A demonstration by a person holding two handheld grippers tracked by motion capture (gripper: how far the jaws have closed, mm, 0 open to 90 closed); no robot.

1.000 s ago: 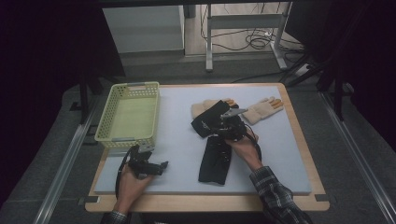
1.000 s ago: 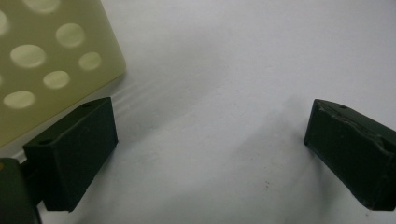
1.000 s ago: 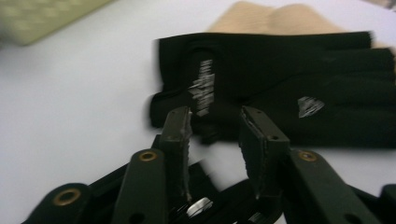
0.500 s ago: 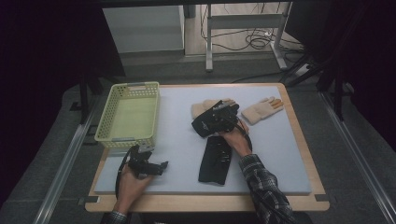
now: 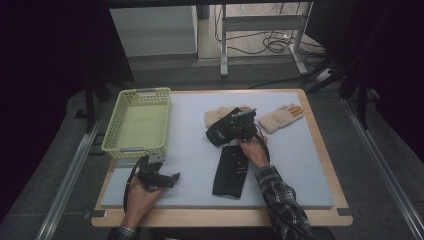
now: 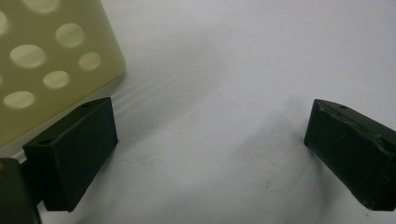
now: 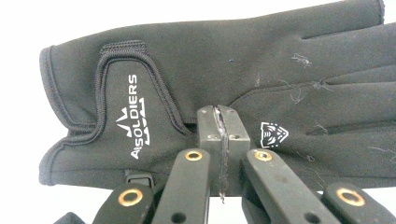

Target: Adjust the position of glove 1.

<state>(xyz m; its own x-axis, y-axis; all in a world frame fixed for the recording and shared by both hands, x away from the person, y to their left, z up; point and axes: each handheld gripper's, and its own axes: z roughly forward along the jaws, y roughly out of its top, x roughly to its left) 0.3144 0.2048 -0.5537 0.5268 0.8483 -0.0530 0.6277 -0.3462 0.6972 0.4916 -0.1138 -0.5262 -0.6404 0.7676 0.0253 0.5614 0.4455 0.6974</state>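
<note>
Black glove (image 7: 219, 84) pinched at palm by my right gripper (image 7: 219, 135), jaws just closed flat together with thin fold of fabric between pads. Glove lies mid-mat, beside second black glove (image 5: 229, 172) and two tan gloves (image 5: 280, 118). My left gripper (image 6: 208, 154) gapes wide, holds nothing, rests low over white mat (image 6: 224, 70), one jaw just beside yellow basket (image 6: 51, 60).
</note>
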